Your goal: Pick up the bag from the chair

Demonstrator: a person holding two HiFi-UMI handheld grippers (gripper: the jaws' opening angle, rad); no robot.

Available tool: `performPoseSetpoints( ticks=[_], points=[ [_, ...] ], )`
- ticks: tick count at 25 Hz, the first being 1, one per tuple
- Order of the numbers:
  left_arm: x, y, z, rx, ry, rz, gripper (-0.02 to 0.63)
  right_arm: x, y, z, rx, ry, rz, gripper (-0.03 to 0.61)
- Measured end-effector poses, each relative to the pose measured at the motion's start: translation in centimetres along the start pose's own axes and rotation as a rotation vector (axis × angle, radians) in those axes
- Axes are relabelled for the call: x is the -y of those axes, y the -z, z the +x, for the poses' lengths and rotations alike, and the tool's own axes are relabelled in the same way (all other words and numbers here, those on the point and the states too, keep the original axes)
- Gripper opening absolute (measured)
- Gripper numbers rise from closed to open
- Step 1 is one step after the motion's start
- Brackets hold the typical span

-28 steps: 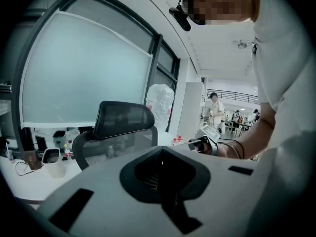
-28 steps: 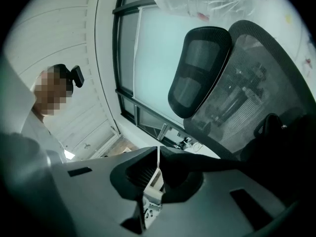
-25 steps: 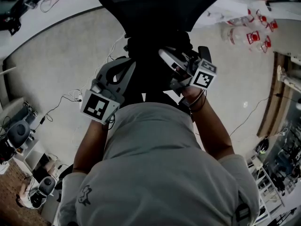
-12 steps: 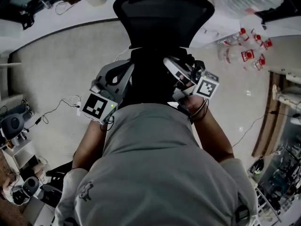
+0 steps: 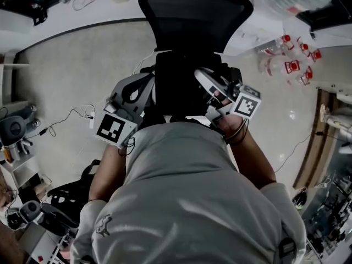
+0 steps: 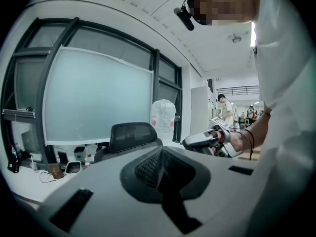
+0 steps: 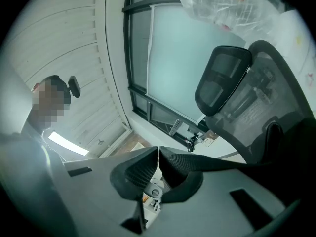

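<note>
- The black bag (image 5: 175,87) hangs close in front of the person, between the two grippers and just before the mesh back of the chair (image 5: 195,15).
- The right gripper (image 7: 158,154) pinches the bag's woven strap (image 7: 222,164), which runs off to the right from its tips.
- The left gripper (image 6: 160,154) has its jaws pressed together beside the bag's left side; a strap may lie between them, but none shows clearly.
- A pale floor (image 5: 71,70) with loose cables surrounds the chair.

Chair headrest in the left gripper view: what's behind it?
Behind the headrest is a big frosted window, with a clear plastic sack beside it. The chair covers the window's bottom edge there and the sack's base.
</note>
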State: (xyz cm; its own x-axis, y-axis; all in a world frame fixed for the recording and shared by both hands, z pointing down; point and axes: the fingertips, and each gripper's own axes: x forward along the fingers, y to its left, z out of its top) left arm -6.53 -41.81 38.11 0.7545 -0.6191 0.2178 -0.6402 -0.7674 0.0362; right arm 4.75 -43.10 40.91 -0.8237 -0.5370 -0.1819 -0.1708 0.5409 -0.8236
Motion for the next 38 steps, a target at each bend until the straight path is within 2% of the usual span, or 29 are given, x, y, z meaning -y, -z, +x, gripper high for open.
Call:
performPoseSetpoints(
  ticks=[3,9,16,20,25,38],
  points=[
    [0.5,0.5,-1.3,0.003,-0.004,0.002,0.012,-0.8,0.9,-0.5,0.001,0.004,0.003,0.038],
    [1.5,1.5,-4.4,0.008,0.017,0.002,0.012,-2.4,2.6,-0.7,-0.016,0.008,-0.053,0.038],
    [3.8,2.3,-9.1,0.026,0.060,0.008,0.012,-5.8,5.7,-1.8,0.024,0.035,-0.058,0.038],
    [5.3,2.4,-11.1,0.031,0.088,0.021,0.012,-6.0,7.1,-3.7,0.052,0.074,-0.073,0.038],
    [7.4,2.6,-13.9,0.056,0.128,0.056,0.012,-7.9,9.3,-5.7,0.083,0.098,-0.099,0.038],
    [12.2,4.2,-16.3,0.050,0.178,0.024,0.012,-12.6,12.6,-11.2,0.151,0.130,-0.112,0.038]
  ],
)
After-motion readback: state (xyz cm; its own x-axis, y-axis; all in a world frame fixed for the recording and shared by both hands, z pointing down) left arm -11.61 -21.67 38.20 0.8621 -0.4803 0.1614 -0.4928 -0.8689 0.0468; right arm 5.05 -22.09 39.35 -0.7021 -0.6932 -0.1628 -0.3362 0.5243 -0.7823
